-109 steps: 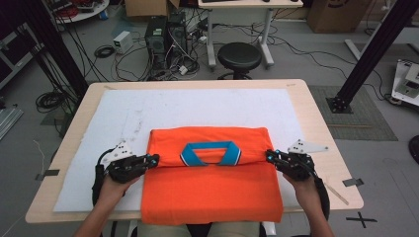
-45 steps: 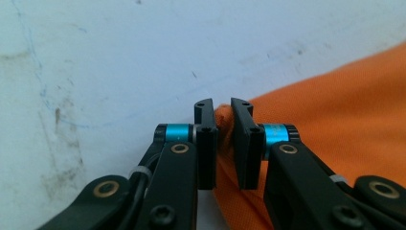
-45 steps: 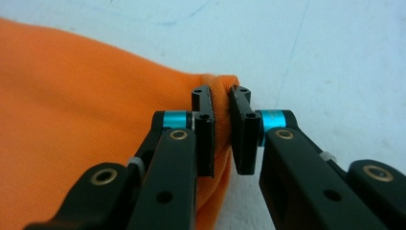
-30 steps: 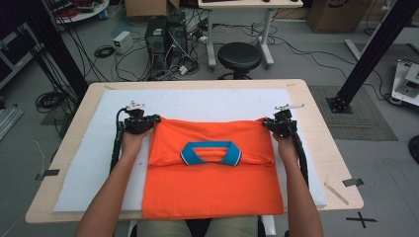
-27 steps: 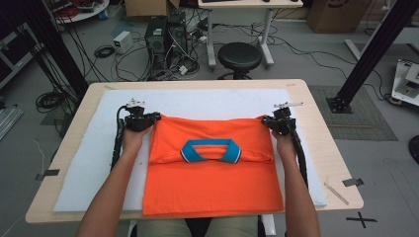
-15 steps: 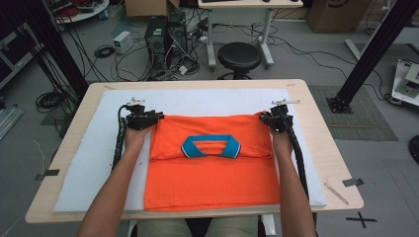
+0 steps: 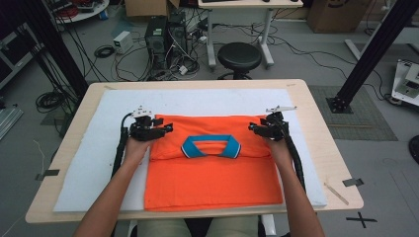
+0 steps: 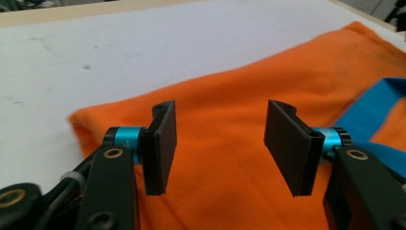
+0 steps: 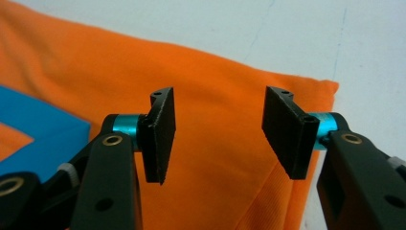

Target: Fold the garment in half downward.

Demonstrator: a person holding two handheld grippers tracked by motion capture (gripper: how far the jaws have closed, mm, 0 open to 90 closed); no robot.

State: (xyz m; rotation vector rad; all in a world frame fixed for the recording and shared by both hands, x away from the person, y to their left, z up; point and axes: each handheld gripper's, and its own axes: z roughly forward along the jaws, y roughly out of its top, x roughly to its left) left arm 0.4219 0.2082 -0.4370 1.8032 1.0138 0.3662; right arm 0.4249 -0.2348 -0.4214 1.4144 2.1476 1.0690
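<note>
An orange polo shirt (image 7: pixel 212 168) with a blue collar (image 7: pixel 211 146) lies folded on the white mat (image 7: pixel 197 101). My left gripper (image 7: pixel 165 129) hovers at the shirt's upper left corner, and its jaws have just been opening with nothing between them. In the left gripper view the gripper (image 8: pixel 218 143) stands open above the orange cloth (image 8: pixel 225 110). My right gripper (image 7: pixel 253 128) is at the upper right corner, its jaws also just opened. The right gripper view shows that gripper (image 9: pixel 216 136) open over the shirt's folded corner (image 9: pixel 306 91), the cloth lying flat below.
The mat covers a wooden table (image 7: pixel 326 148). Bare mat lies beyond the shirt and to its left. A black stool (image 7: pixel 239 57), computer cases (image 7: pixel 165 37) and cables stand on the floor behind the table. A black frame post (image 7: pixel 368 54) rises at the right.
Both grippers carried the shirt's top edge toward the far side, then let go of it and opened. The shirt now lies flat with its top fold near the collar.
</note>
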